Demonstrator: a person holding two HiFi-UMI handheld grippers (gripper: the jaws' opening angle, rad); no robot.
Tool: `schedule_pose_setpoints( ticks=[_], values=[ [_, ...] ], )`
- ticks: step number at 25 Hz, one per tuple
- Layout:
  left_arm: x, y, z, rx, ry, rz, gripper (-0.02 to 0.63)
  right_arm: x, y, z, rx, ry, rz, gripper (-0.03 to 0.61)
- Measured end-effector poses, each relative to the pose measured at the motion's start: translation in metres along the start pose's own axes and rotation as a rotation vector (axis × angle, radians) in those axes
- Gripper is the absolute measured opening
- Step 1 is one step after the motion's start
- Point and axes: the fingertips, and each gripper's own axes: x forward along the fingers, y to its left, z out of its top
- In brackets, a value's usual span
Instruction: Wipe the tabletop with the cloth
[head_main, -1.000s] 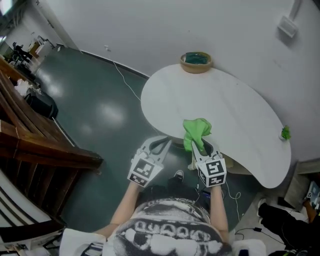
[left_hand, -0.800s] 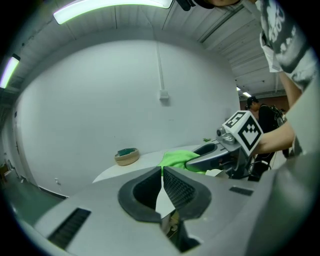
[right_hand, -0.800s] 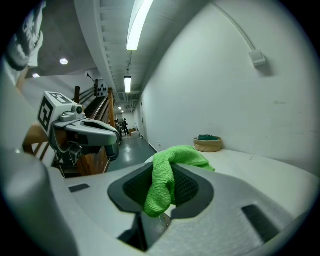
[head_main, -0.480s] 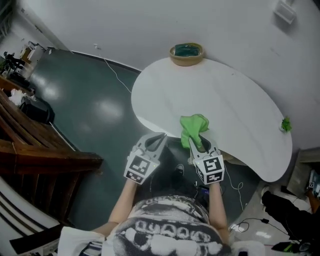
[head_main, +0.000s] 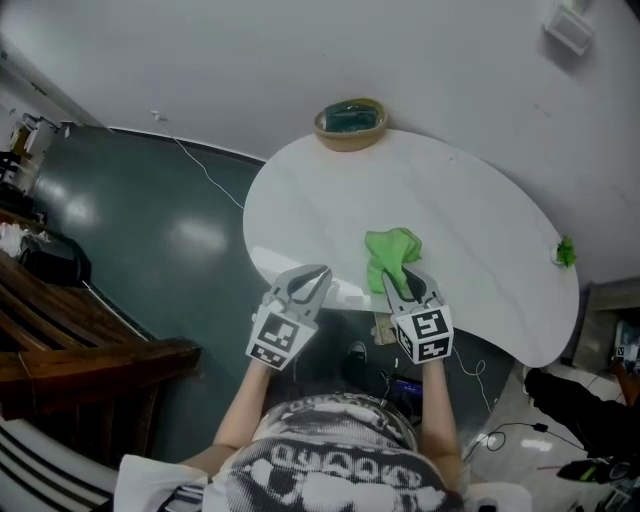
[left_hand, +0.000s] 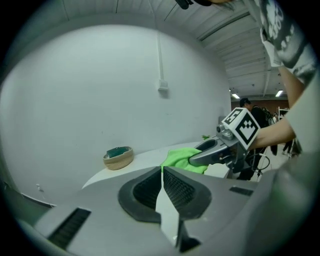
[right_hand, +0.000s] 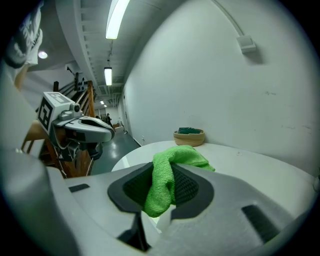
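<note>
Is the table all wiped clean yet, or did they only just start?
Looks like only starting. Done: the cloth is picked up, pinched by the right gripper. In hand: it sits at the near edge of the table. Left: nearly all the white top, up to the basket; no wiped streaks show. The left gripper is shut and empty.

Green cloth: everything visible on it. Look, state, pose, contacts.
The bright green cloth looks like soft napped microfibre, one piece, crumpled into folds, not spread flat. One bunched end is pinched between the shut jaws of the right gripper; the free end bulges forward above the near edge of the white rounded tabletop and seems to rest on it. The left gripper, shut and empty, is clear of it.
</note>
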Motion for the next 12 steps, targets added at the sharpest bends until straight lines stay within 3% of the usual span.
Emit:
schedule_pose_setpoints(
  ticks=[12],
  values=[
    [0.035, 0.118, -0.016, -0.048, 0.01, -0.039, 0.012, 0.166, -0.034, 0.055, 0.134, 0.0, 0.031, 0.095]
  ],
)
